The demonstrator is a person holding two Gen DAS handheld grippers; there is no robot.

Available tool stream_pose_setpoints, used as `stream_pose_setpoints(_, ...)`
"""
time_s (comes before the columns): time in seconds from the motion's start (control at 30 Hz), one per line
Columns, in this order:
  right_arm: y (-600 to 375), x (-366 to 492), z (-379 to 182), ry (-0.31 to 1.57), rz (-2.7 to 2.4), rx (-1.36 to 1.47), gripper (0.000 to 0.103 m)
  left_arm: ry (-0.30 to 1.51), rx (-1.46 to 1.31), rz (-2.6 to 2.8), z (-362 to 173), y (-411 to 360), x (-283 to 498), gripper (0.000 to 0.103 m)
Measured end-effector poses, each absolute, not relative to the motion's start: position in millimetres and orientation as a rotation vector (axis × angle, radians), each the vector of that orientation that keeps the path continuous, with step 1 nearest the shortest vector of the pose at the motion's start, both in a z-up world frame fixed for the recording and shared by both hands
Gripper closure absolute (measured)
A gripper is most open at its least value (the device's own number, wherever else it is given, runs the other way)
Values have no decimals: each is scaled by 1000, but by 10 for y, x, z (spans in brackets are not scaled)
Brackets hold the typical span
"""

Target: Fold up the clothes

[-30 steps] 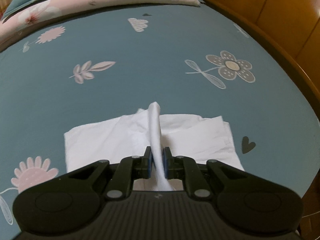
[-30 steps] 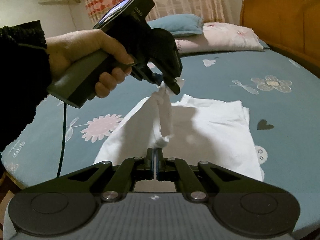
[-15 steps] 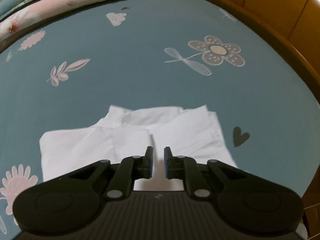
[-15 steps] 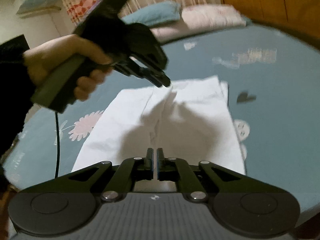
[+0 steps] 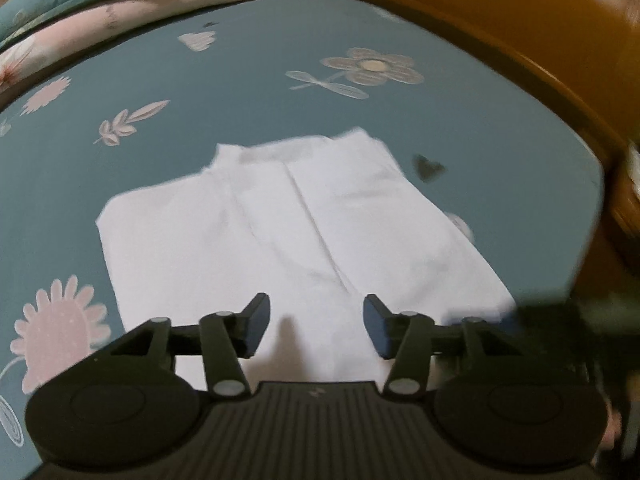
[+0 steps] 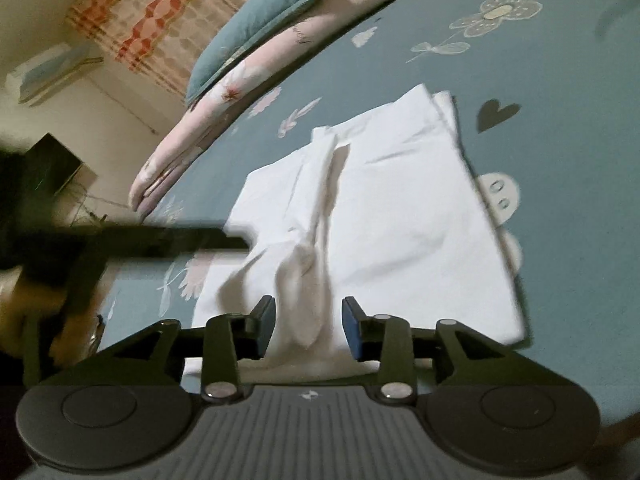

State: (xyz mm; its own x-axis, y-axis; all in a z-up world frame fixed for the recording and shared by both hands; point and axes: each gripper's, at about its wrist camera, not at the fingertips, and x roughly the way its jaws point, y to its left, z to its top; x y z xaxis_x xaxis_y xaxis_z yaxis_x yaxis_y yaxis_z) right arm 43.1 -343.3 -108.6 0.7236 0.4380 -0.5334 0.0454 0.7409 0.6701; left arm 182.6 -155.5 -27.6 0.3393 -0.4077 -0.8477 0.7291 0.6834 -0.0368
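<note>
Both of your grippers have let go since a second ago, when each was pinching a raised ridge of the white garment (image 5: 288, 232). You are now holding the left gripper (image 5: 316, 324) with its fingers spread and nothing between them; they have just been opening. The right gripper (image 6: 309, 328) is also opening, its fingers (image 6: 264, 326) standing clear on either side of a slack fold that is slumping at lower centre of the right wrist view. The garment is lying as a flat folded rectangle on the teal bed sheet (image 5: 160, 184), filling the middle of both views. This fold looks finished; you are probably free to smooth that leftover ridge or start the next fold.
</note>
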Motion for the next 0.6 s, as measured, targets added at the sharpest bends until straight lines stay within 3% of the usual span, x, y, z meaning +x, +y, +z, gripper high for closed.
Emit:
stream_pose_setpoints(0.1, -3501, 482, -1106, 760, 243, 763, 57, 898, 511, -830, -303, -1529, 1468, 38)
stream_pose_setpoints(0.5, -3355, 642, -1476, 856, 348, 996, 52, 768, 711, -869, -624, -1654, 1013, 37)
stream_pose_setpoints(0.53, -3345, 651, -1484, 852, 353, 1002, 54, 754, 719, -866, -636, -1664, 999, 37)
stream_pose_setpoints(0.57, -3333, 657, -1479, 841, 360, 997, 68, 739, 726, -864, -646, -1674, 985, 37)
stream_pose_setpoints(0.6, -3322, 658, -1465, 826, 365, 991, 94, 725, 734, -861, -657, -1684, 971, 36)
